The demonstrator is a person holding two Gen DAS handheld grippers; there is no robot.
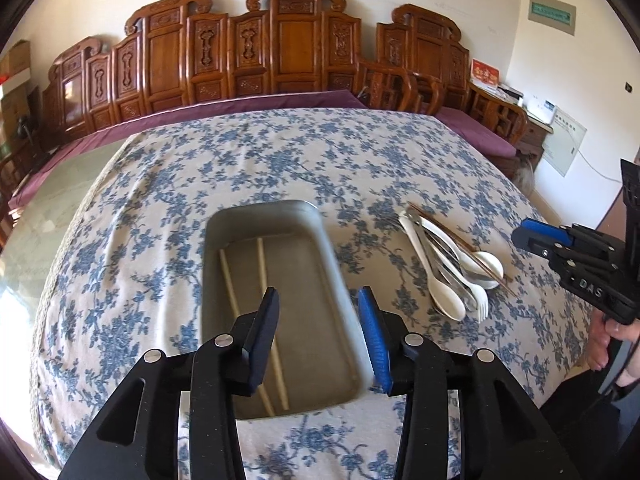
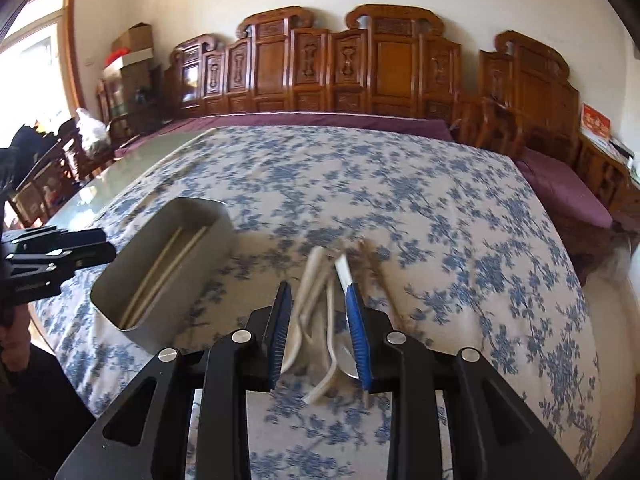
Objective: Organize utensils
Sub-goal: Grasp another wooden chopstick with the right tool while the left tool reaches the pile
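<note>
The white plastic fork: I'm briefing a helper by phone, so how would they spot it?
On the blue-flowered tablecloth, right of the grey rectangular tray, lies a pile of utensils. The white plastic fork sits at its near edge, the only white piece ending in tines, unlike the round-bowled white spoons.

Two pale chopsticks [image 1: 264,312] lay lengthwise inside the grey tray [image 1: 332,264]; white and metal utensils [image 1: 448,268] lay heaped just beside it.

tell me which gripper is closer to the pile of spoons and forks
Right. The right gripper hangs open directly above the pile of spoons and forks. The left gripper is open over the gray tray, off to the pile's side.
</note>
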